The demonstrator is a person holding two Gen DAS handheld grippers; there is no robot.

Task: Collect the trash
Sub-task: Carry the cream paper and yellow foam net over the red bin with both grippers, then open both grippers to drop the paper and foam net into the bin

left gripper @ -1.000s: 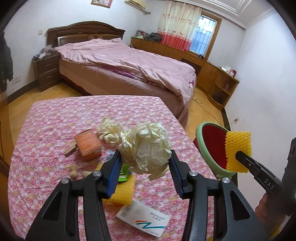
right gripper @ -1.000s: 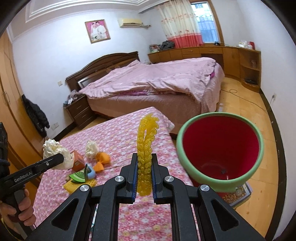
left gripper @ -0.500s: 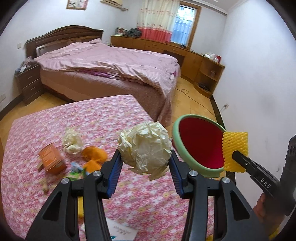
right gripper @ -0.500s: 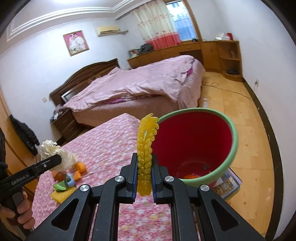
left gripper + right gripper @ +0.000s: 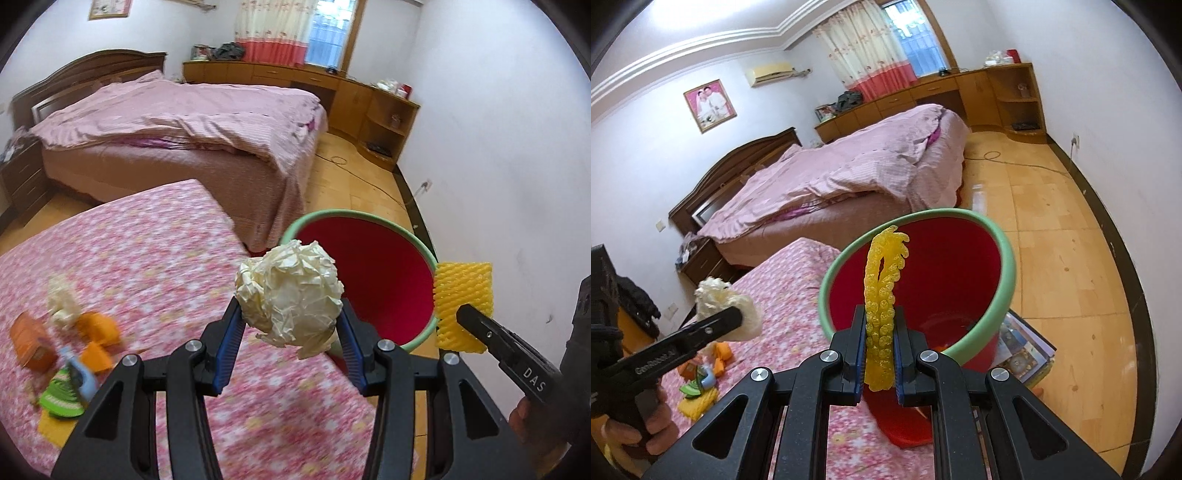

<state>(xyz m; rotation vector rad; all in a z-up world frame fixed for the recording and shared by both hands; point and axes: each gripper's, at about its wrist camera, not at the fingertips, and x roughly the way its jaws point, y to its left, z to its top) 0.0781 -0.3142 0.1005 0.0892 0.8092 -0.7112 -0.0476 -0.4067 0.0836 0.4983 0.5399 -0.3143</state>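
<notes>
My left hand-held gripper holds a crumpled paper ball at the rim of the red bin. My right hand-held gripper is closed tight on a yellow foam net, in front of the bin's opening, beside the counter.

The bin stands on the floor just off the table's far right corner. Loose scraps lie near the table's left edge. The bed lies beyond the table, with cabinets behind along the far wall.
</notes>
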